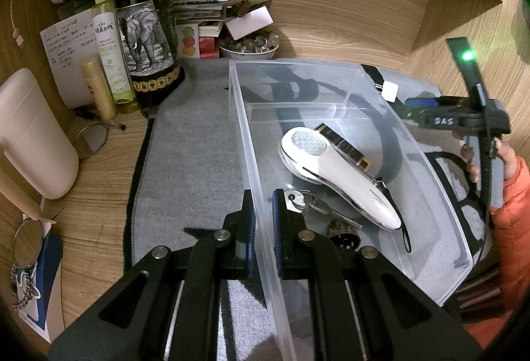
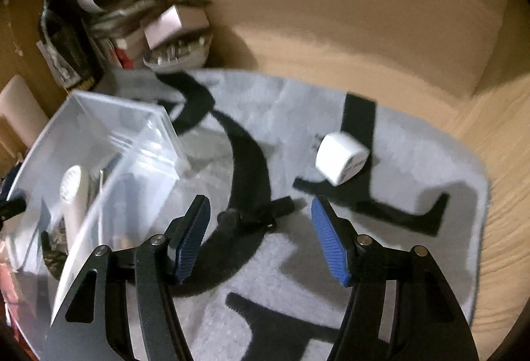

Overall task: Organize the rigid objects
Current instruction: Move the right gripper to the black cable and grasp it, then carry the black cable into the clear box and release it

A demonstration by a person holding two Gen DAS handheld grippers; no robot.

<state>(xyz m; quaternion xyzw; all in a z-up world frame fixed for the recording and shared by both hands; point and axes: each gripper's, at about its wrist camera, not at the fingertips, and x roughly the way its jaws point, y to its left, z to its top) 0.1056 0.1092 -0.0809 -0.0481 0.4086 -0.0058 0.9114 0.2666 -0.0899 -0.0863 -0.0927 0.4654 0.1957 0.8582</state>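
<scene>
- Bin [image 1: 347, 89] of clear plastic sits on our grey mat [image 1: 192, 142]; it holds a white shaver [image 1: 334, 175], keys [image 1: 304, 200] and a small dark piece.
- Left gripper [image 1: 263, 222] is clamped on the bin's near wall, pads either side, steadying it.
- Right gripper [image 2: 261, 238] hangs over the mat beside the bin, jaws about half apart and holding nothing.
- White cube [image 2: 341, 157] lies on the mat, apart from the bin, beyond the right fingertips.
- We judge the step as fetching the cube: next we reach forward, straddle it, then close.
</scene>
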